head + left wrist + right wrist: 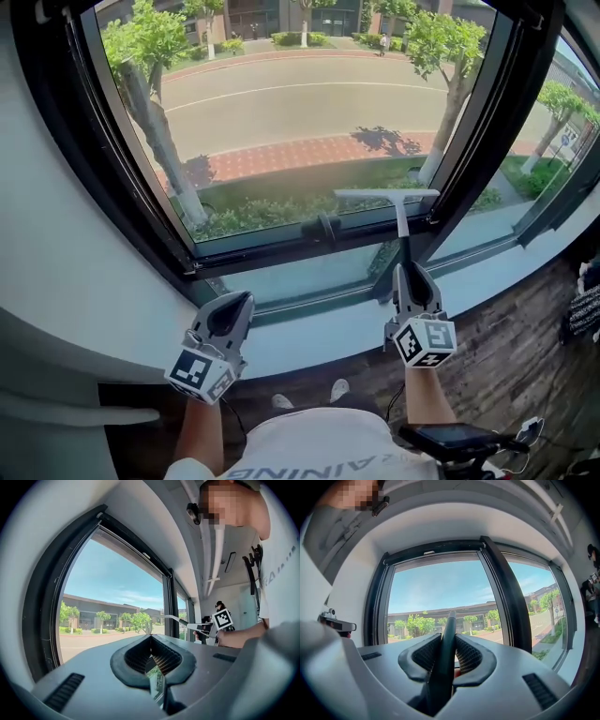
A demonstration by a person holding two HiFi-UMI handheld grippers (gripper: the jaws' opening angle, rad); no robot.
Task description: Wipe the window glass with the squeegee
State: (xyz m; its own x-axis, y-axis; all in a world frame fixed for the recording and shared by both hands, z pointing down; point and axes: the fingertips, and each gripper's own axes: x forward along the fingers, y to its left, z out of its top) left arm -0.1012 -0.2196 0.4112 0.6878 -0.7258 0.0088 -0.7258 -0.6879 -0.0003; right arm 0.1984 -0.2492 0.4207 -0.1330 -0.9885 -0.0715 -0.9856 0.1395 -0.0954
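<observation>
The squeegee (386,195) has a pale blade held flat against the lower part of the window glass (300,103), its thin handle running down into my right gripper (413,274). That gripper is shut on the dark handle (447,639), which stands upright between the pads. In the left gripper view the squeegee (180,619) shows at the right, reaching toward the pane. My left gripper (232,314) hovers over the sill to the left, jaws closed with nothing in them (151,656).
A thick black frame surrounds the pane, with a slanted mullion (473,141) just right of the blade and a latch handle (323,227) on the lower rail. A white sill (309,333) runs below. Wooden floor (506,347) lies at right.
</observation>
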